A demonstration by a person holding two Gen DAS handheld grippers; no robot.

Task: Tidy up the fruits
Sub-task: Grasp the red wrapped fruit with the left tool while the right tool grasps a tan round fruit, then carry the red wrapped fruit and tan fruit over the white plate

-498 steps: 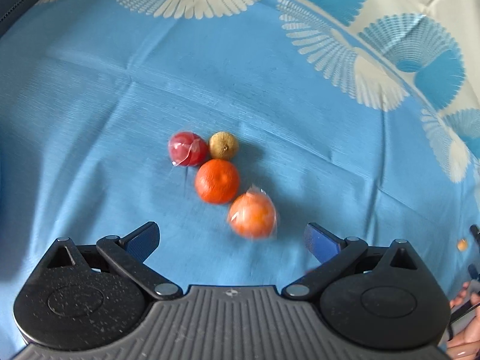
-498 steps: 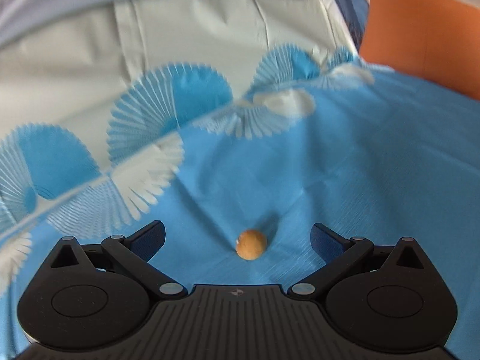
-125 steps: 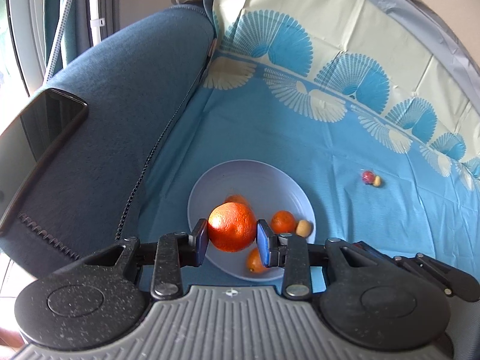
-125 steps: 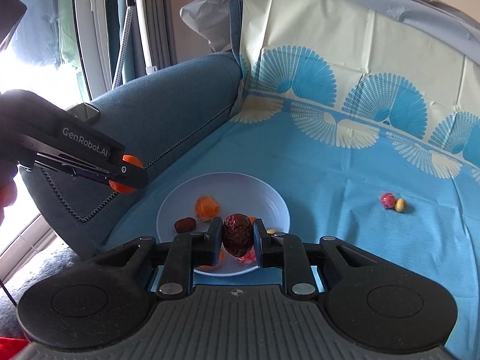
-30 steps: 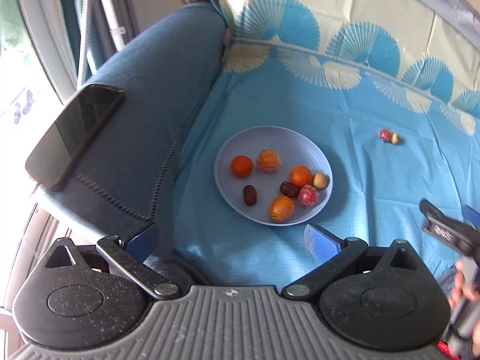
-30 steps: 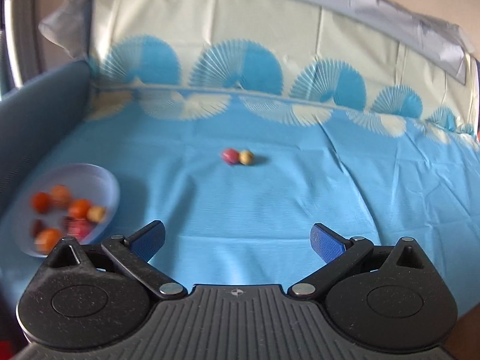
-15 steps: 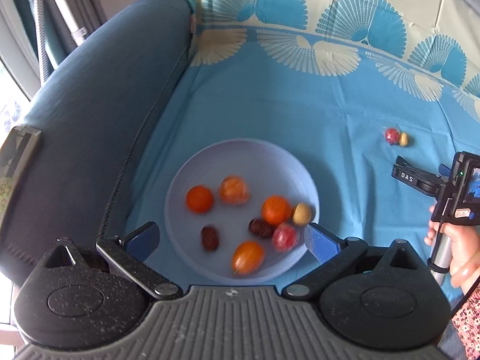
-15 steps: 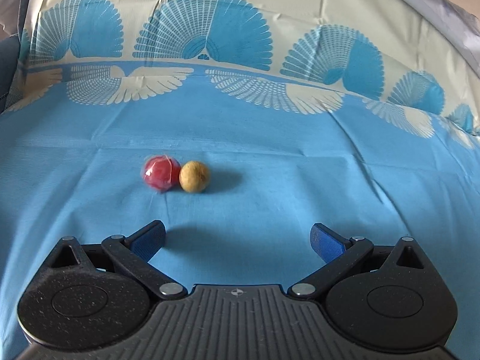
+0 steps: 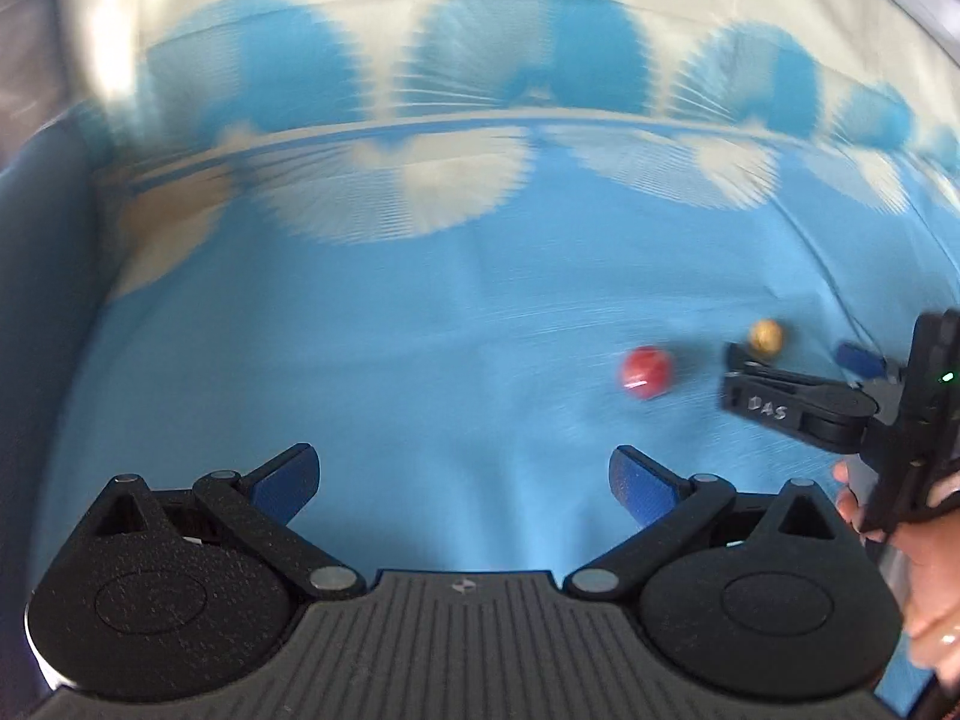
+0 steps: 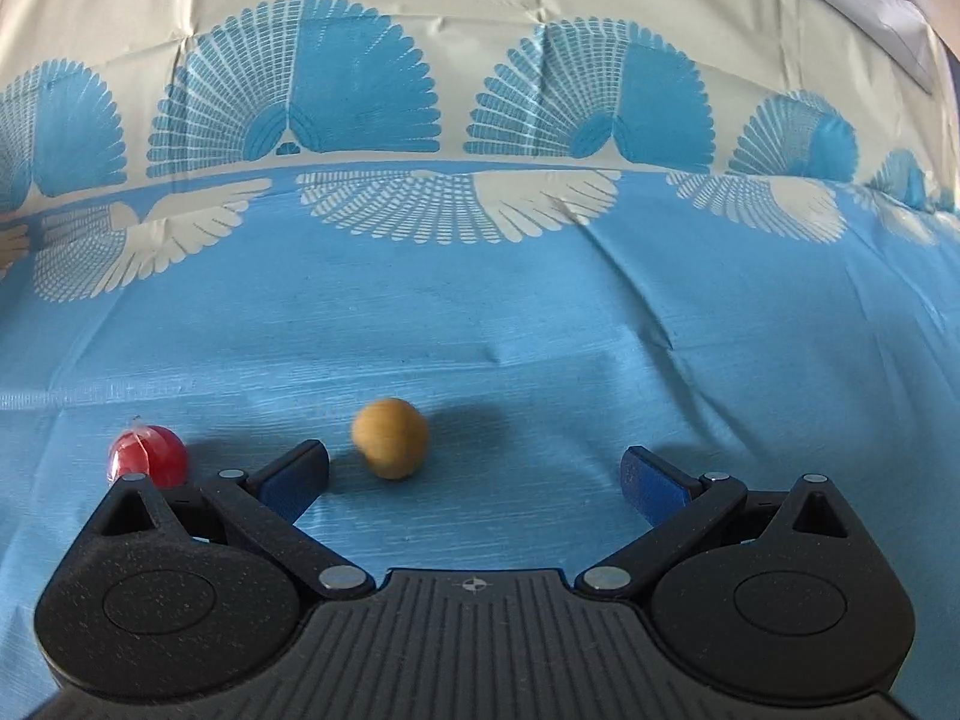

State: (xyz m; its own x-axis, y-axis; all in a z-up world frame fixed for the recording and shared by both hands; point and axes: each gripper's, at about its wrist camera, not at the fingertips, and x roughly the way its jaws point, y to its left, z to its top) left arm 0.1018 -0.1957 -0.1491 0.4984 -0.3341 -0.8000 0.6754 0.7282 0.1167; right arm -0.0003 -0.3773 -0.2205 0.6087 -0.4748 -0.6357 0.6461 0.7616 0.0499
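Two small round fruits lie on the blue cloth (image 10: 540, 330) with the fan pattern: a tan-yellow ball (image 10: 390, 438) (image 9: 766, 336) with a dull matte skin, and a red ball (image 10: 147, 455) (image 9: 645, 372) in clear crinkled plastic wrap with a twisted tip on top. In the right wrist view the red one lies left of the tan one, near it but apart, with bare cloth showing between them. Both rest loose on the cloth, well short of its pale fan border; the left wrist view is motion-blurred, so no finer surface detail shows there.
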